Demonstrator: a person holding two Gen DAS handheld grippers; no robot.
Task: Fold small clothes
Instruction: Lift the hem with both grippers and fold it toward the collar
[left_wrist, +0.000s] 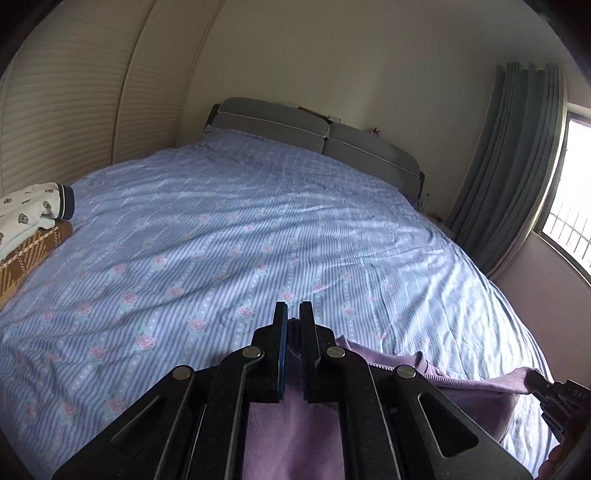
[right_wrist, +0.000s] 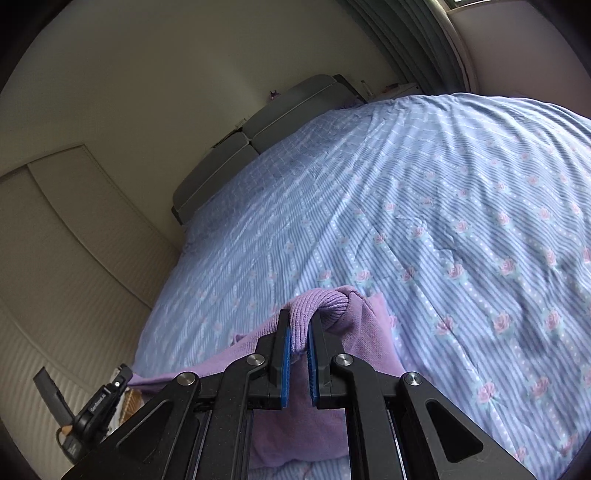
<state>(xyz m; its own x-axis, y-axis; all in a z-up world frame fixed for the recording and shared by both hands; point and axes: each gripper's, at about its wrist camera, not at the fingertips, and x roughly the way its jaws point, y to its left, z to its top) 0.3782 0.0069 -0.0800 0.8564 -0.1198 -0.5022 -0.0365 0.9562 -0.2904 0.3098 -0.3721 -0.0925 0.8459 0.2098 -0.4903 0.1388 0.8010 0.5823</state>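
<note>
Two handheld grippers are seen above a large bed (left_wrist: 229, 229) covered by a blue striped sheet printed with pink roses. One lilac knitted garment (left_wrist: 476, 391) is held up between them over the near edge of the bed.

In the left wrist view, the left gripper (left_wrist: 293, 328) has its jaws drawn almost together, clamped on a thin fold of the lilac garment; the cloth hangs down below the jaws and stretches away toward the right edge of the picture, where the right gripper (left_wrist: 554, 397) is seen gripping its far end.

In the right wrist view, the right gripper's jaws are likewise closed on the garment, with a ribbed cuff or hem (right_wrist: 325, 301) bunched over and beyond the tips. The rest of the cloth droops beneath and runs left toward the left gripper (right_wrist: 110, 391).

At the left edge of the bed, two other pieces of cloth are stacked: one white printed garment with a dark ribbed cuff (left_wrist: 33, 210) lies on top of one brown checked item (left_wrist: 29, 254). A grey padded headboard (left_wrist: 317, 133) stands at the far end, and one grey-green curtain (left_wrist: 513, 158) hangs beside a window.
</note>
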